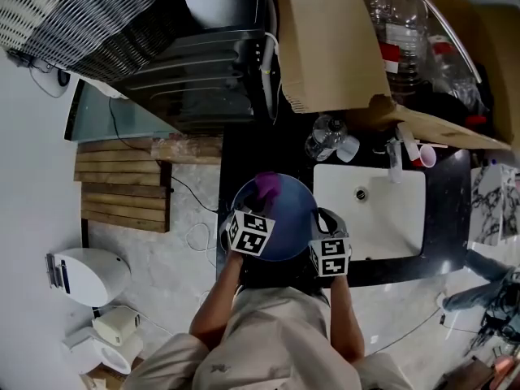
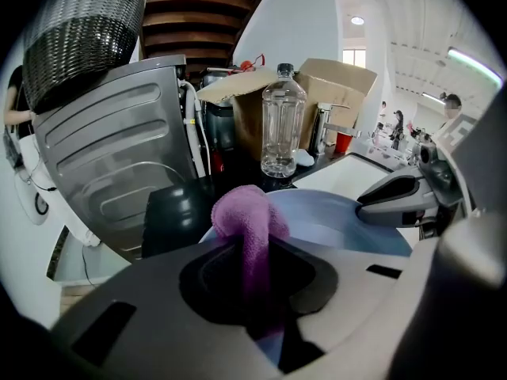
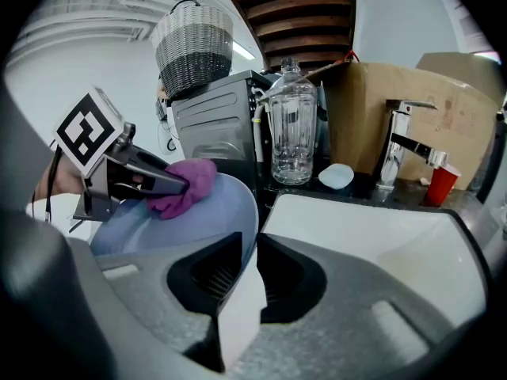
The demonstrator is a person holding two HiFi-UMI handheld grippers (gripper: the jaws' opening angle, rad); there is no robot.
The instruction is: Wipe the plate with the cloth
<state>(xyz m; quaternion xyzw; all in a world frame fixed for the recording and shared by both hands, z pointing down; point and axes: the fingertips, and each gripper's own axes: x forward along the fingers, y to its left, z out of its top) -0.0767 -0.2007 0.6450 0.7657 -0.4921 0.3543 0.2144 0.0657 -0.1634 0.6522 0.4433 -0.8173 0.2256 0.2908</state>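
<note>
While the left gripper [image 2: 257, 271] pinches a purple cloth [image 2: 245, 212] tight between its closed jaws, the cloth's bunched end bulges out just beyond the jaw tips and presses against the face of a blue plate [image 2: 341, 220]. The plate lies directly ahead of and below these jaws, tilted up off the black counter [image 1: 244, 153].

The right gripper [image 3: 238, 283] is clamped on the plate's near rim: a thin edge runs straight through the narrow gap between its two dark pads, and the plate's bowl spreads out ahead and to the left of the jaws. From there, the left gripper comes in from the left with the cloth resting high on the plate's inner surface.

To the right of the right jaws lies a white sink basin [image 3: 372, 236]. Farther ahead stand a clear plastic bottle [image 3: 293, 125], a chrome faucet [image 3: 400, 145], a red cup [image 3: 442, 184] and a cardboard box [image 3: 372, 109]. A woven basket [image 3: 192, 46] sits up and to the left.
</note>
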